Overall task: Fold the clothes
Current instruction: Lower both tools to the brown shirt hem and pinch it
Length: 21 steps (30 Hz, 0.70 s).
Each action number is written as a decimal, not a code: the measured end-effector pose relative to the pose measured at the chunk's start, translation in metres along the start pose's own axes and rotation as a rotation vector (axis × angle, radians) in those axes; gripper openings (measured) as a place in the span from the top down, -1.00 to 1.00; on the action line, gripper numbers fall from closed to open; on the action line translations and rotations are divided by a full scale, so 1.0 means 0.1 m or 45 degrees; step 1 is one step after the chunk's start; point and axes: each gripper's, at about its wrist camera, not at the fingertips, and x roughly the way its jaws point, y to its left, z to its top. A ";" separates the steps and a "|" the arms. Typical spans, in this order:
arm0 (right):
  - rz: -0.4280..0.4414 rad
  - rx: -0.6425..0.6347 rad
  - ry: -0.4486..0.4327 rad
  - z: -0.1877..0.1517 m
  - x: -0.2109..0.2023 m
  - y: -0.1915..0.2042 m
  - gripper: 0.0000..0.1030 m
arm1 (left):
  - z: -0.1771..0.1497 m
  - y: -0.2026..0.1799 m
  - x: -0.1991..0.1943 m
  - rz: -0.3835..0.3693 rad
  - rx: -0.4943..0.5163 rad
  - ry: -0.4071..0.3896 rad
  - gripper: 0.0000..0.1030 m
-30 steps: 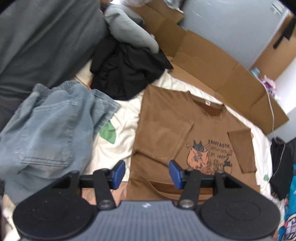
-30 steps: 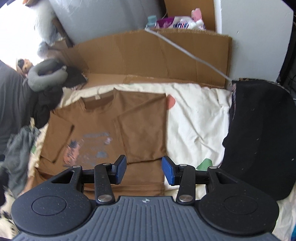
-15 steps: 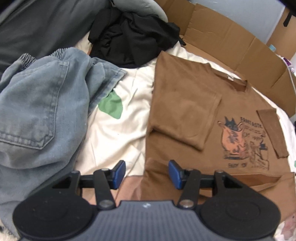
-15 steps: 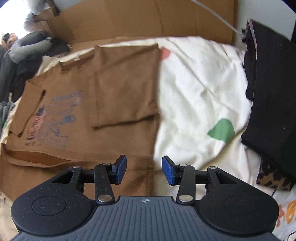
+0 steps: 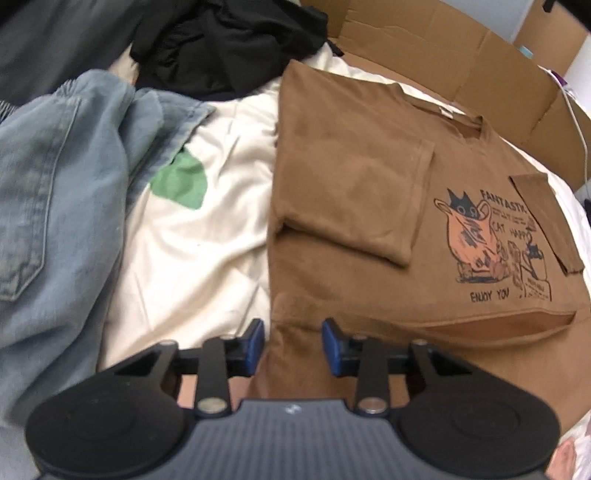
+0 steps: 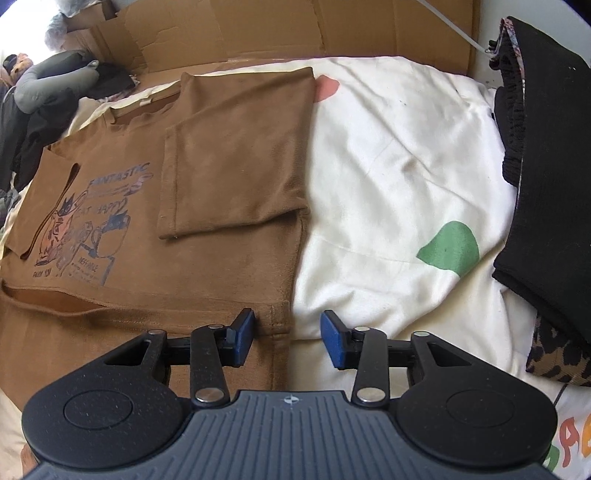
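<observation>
Both grippers have dropped closer to the bed than a moment ago, so the brown T-shirt (image 5: 354, 192) is filling more of each view. It is lying flat on its back, soft matte cotton, both sleeves folded inward as neat rectangles over a cat print, with the bottom hem doubled up into a low rumpled band. The left gripper (image 5: 291, 345) is hovering with its blue-padded jaws spread apart and empty, straddling the shirt's bottom corner on that side, one pad over the sheet and the other over brown cloth. The right gripper (image 6: 286, 338) is likewise gaping wide with nothing between its pads, sitting over the opposite bottom corner where the stitched hem ends. Underneath, a cream sheet (image 6: 388, 155) with green and coral blobs is wrinkling loosely, leaving bare strips beside each long edge of the shirt. On the left side, faded blue jeans (image 5: 55, 206) are slumping in a thick crumpled heap near the shirt, with a black garment (image 5: 221, 44) bunched beyond them. On the right side, a folded black knit piece (image 6: 546, 155) is resting well apart from the shirt, over a leopard-patterned cloth. Flattened cardboard (image 6: 280, 33) is standing along the far edge of the bed, close behind the collar, and a grey neck pillow (image 6: 55, 81) is lying in the far corner.
</observation>
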 end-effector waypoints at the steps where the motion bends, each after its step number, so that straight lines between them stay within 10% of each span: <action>1: 0.001 0.003 0.000 0.00 0.00 0.00 0.14 | 0.01 -0.01 0.01 0.002 0.009 -0.003 0.41; 21: -0.045 -0.117 -0.035 -0.01 -0.05 0.22 0.40 | 0.02 0.04 -0.17 -0.063 0.026 -0.094 0.78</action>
